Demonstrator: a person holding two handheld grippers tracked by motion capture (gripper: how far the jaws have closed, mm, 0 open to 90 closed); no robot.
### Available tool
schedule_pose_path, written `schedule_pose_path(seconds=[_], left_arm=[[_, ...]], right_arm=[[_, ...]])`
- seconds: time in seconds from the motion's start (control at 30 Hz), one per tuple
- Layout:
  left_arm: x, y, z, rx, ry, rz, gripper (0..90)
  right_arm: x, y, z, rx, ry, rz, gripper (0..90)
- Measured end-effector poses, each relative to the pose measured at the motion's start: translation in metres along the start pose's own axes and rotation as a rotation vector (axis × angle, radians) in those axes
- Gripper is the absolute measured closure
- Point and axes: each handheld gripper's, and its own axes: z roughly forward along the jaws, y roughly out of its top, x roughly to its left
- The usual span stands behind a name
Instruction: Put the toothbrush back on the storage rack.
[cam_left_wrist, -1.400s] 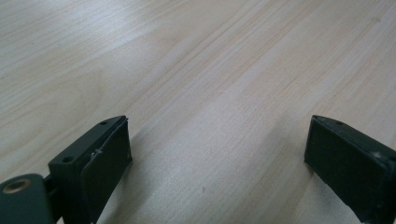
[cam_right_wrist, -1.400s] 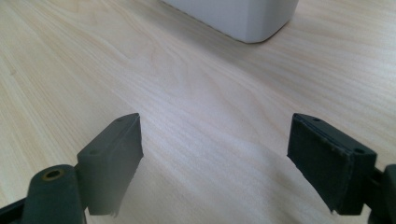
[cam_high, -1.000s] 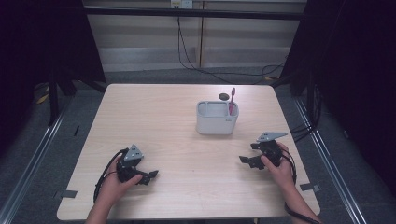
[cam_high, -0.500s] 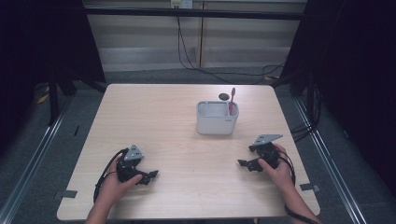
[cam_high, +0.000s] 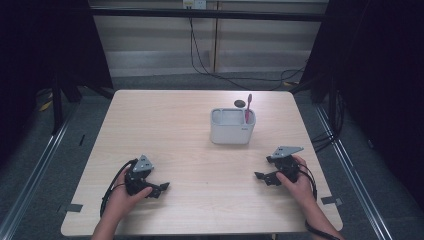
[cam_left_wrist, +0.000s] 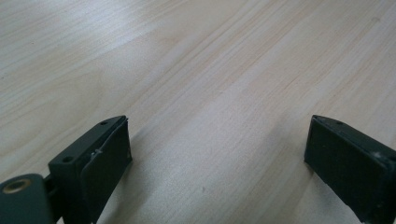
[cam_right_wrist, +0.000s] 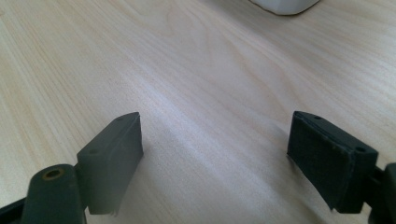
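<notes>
With both the left gripper (cam_high: 159, 189) and right gripper (cam_high: 263, 177) resting spread and empty low in the frame, well apart from the pink toothbrush (cam_high: 247, 108) upright in the white holder (cam_high: 232, 131) upper center, risking perhaps toppling that light holder on a sideways reach.

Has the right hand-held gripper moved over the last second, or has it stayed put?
Yes. In the high view the right hand-held gripper has drifted slightly toward the person's edge of the table, away from the white holder, which has stayed in place.
</notes>
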Motion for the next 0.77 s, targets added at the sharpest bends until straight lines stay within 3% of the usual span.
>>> schedule_pose_path(seconds=[0.17, 0.77], left_arm=[[0.0000, 0.0000, 0.0000, 0.000, 0.001, 0.000, 6.7], [-0.0001, 0.0000, 0.0000, 0.000, 0.003, 0.001, 6.7]], right_arm=[[0.0001, -0.0031, 0.0000, -0.025, 0.002, -0.001, 17.5], [-0.0027, -0.0031, -0.0001, -0.022, 0.017, -0.012, 17.0]])
